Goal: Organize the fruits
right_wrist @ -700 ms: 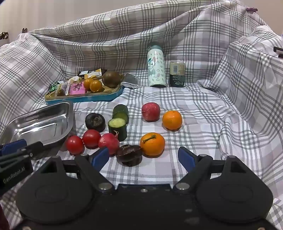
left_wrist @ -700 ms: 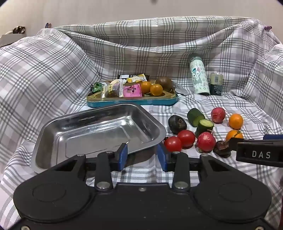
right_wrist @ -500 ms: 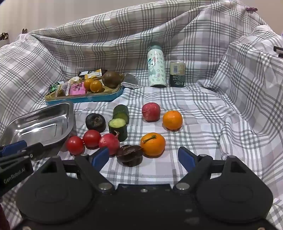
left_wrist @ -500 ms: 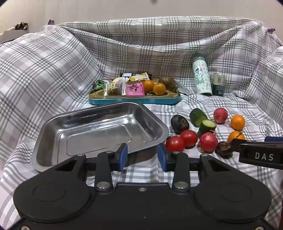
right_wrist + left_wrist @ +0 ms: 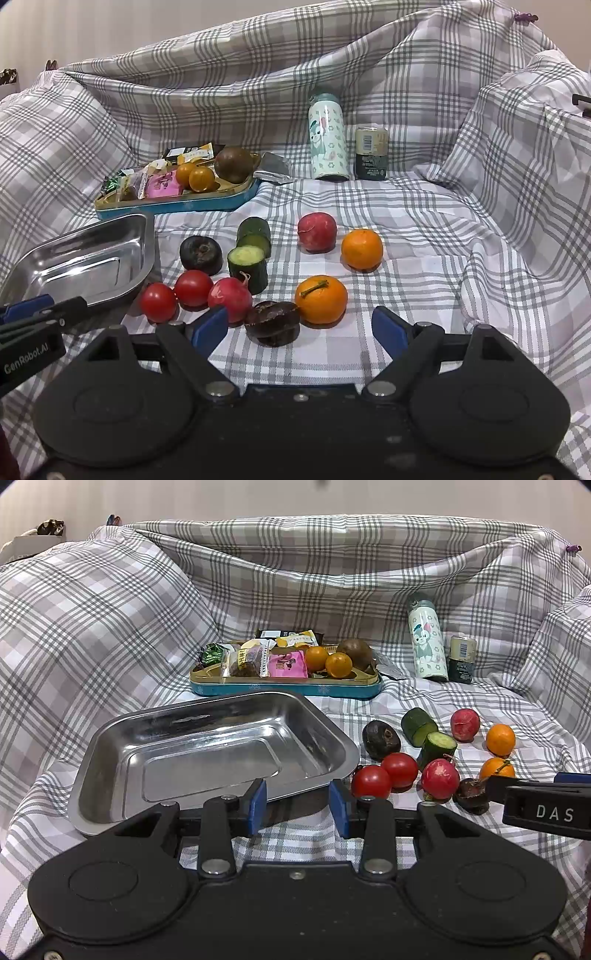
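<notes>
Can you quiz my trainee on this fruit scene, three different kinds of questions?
1. True or false: the steel tray holds fruit.
2. How many tomatoes lie beside the tray?
3. Which tongs stand wider open: A left tongs, B right tongs?

Key: 1 false, nothing lies in it. 2 two. 3 B; the stemmed orange and dark fruit lie just ahead of them.

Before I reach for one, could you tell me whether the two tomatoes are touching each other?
Touching. In the right wrist view the left tomato and the right tomato press together with no cloth visible between them.
</notes>
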`<action>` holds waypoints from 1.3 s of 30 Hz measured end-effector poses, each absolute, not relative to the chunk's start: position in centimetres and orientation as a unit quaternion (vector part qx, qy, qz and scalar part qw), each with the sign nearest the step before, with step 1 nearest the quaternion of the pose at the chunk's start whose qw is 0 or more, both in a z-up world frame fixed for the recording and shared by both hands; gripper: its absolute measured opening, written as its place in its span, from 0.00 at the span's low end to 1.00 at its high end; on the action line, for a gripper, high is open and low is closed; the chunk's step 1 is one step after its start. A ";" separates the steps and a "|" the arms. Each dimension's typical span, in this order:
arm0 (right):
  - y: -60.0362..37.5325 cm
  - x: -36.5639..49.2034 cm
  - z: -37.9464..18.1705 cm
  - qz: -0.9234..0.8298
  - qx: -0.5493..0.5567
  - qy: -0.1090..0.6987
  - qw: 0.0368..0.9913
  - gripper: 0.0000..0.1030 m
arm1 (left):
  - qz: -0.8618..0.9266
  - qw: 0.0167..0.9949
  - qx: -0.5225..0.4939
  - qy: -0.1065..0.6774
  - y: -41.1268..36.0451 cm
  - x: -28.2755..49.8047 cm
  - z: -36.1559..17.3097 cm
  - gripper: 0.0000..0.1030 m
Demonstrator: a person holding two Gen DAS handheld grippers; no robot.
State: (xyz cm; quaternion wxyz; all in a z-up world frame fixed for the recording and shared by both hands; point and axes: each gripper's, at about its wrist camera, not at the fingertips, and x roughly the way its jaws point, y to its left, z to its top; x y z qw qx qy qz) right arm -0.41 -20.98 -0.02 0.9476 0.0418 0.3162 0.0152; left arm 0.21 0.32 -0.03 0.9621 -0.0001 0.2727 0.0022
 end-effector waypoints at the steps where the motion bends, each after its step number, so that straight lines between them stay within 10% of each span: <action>1: -21.0 -0.4 0.0 0.015 0.042 0.316 0.948 0.86 | 0.002 0.962 0.000 0.273 0.3 0.2 0.0 0.46; 39: -20.9 -0.3 0.0 0.018 0.044 0.322 0.946 0.86 | 0.004 0.960 -0.006 0.279 0.5 0.3 -0.4 0.46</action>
